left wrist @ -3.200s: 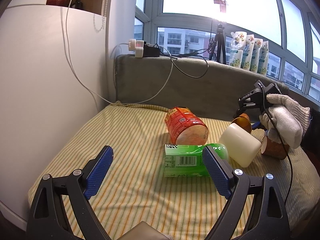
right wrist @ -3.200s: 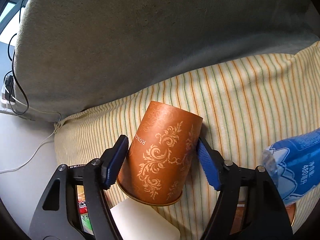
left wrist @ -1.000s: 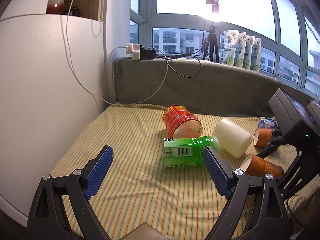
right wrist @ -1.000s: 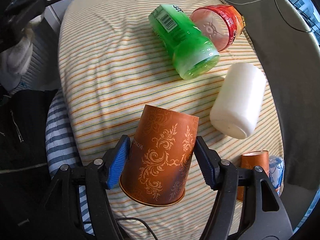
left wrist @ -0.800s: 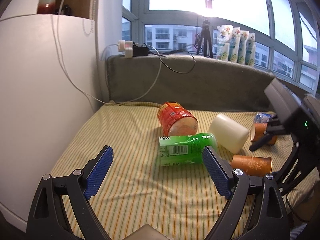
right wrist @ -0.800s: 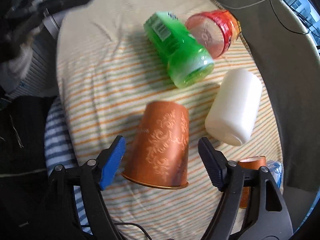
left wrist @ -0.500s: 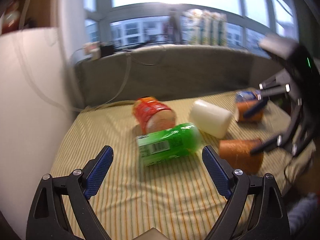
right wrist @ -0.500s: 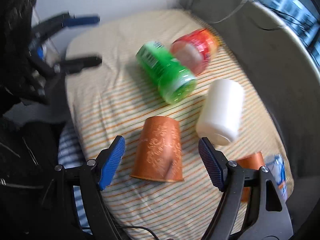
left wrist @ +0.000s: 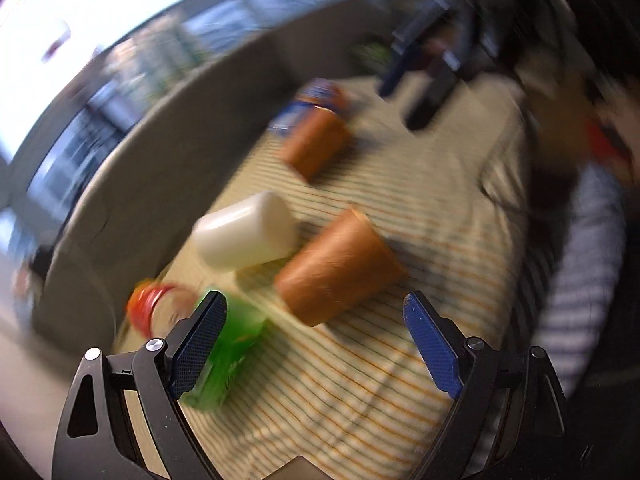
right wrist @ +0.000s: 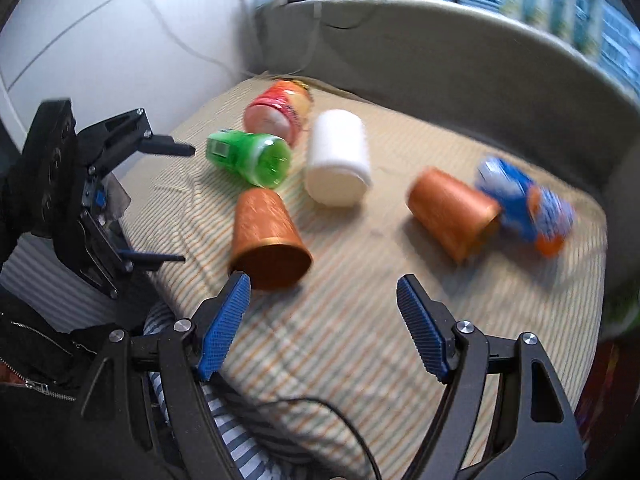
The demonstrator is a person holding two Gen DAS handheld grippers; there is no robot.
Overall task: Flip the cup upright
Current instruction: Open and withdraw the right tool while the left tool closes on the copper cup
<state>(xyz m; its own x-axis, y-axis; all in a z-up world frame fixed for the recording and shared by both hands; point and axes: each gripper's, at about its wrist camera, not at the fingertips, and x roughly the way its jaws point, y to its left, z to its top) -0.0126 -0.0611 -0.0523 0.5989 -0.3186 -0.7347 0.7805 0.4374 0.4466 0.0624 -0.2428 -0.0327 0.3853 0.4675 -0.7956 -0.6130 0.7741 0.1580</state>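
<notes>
The right gripper (right wrist: 323, 300) stands wide apart and empty above the striped yellow cushion (right wrist: 360, 340), and the left gripper (left wrist: 312, 328), likewise spread wide with nothing between its blue pads, hovers over the same surface. Just ahead of the right gripper's left finger, the copper-brown paper cup with a floral print (right wrist: 267, 236) sits with its wide rim nearest the tool and its narrow base pointing away; whether it lies on its side or stands mouth-down is hard to tell through the blur. In the left wrist view this cup (left wrist: 338, 270) lies just beyond the fingers, centred between them. Beyond it lie a green plastic bottle (right wrist: 250, 158), a white cylindrical container (right wrist: 339, 162), and a red-orange snack canister (right wrist: 280, 114); farther right, a second brown paper cup (right wrist: 452, 210) lies tipped against a blue drink bottle (right wrist: 524, 200). The step appears to be between grasps. Next, a gripper probably needs to close on the near cup's wall and rotate it mouth-up.
</notes>
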